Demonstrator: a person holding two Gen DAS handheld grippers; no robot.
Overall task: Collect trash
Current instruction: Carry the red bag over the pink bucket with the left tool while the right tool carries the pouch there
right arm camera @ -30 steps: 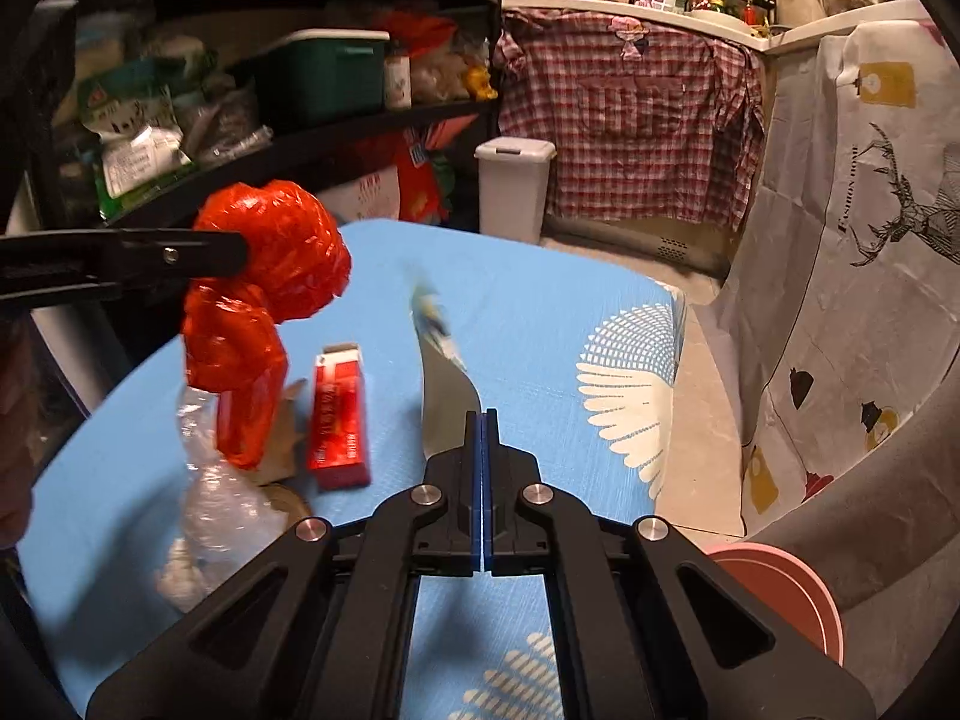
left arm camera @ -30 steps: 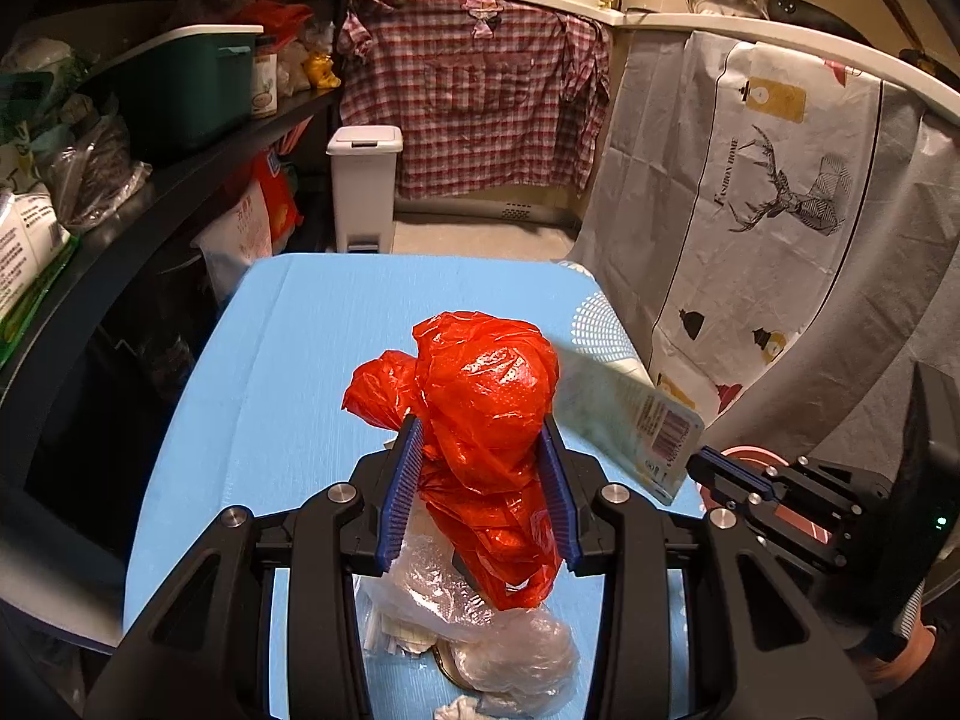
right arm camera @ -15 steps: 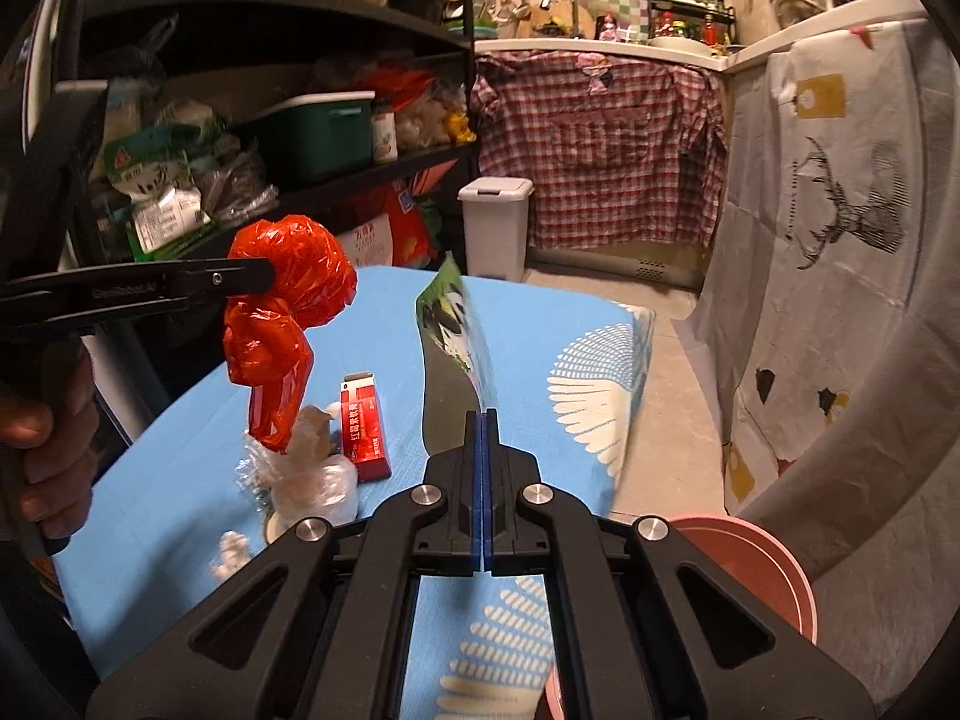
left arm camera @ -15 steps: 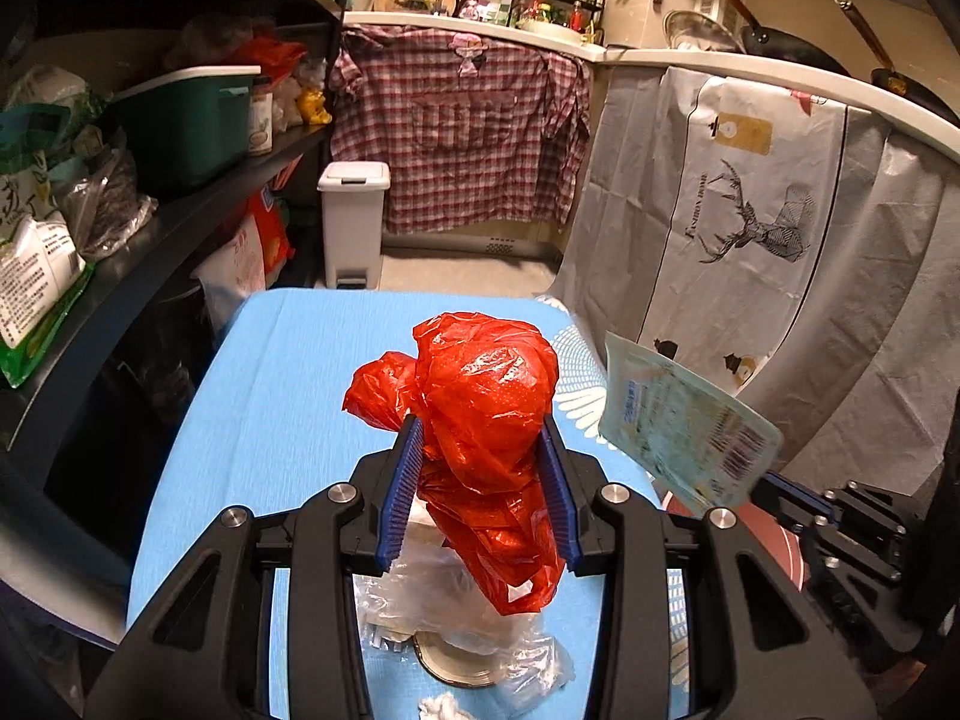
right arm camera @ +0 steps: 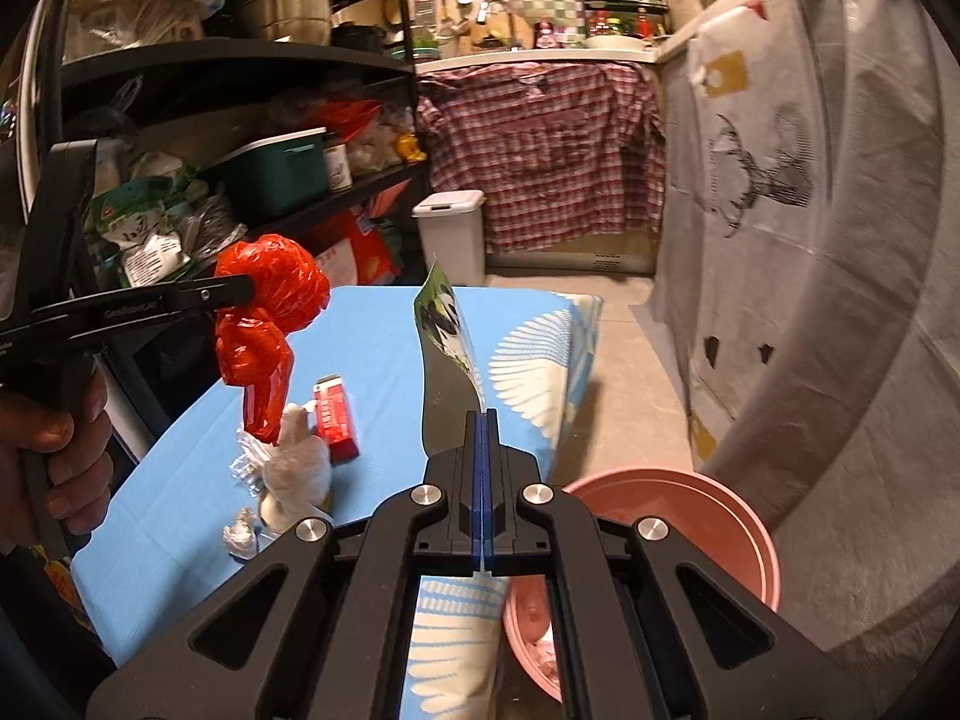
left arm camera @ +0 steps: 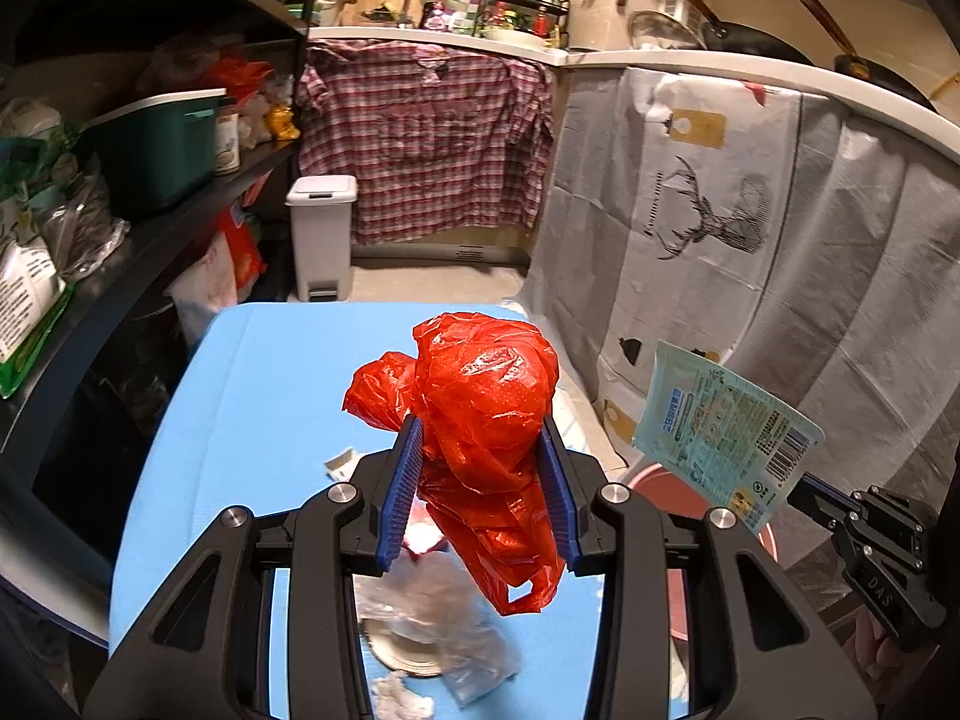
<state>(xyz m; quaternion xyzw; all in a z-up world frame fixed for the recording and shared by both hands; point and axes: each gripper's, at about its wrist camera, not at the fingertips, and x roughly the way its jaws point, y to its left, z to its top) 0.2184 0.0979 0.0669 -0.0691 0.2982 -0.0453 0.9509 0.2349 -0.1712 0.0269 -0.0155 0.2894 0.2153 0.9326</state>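
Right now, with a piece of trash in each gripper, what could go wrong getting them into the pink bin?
1. The right gripper pinches the flat packet only by a bottom corner, so it might twist free short of the pink bin.
2. The red plastic bag bulges above the left gripper and its tail dangles below; it could snag or slide out.
3. That tail hangs close above the clear plastic wrap and red box, and may drag them along the blue tablecloth.

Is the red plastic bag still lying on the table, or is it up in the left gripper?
Up in the left gripper: the red plastic bag is pinched between the blue pads and hangs clear above the table.
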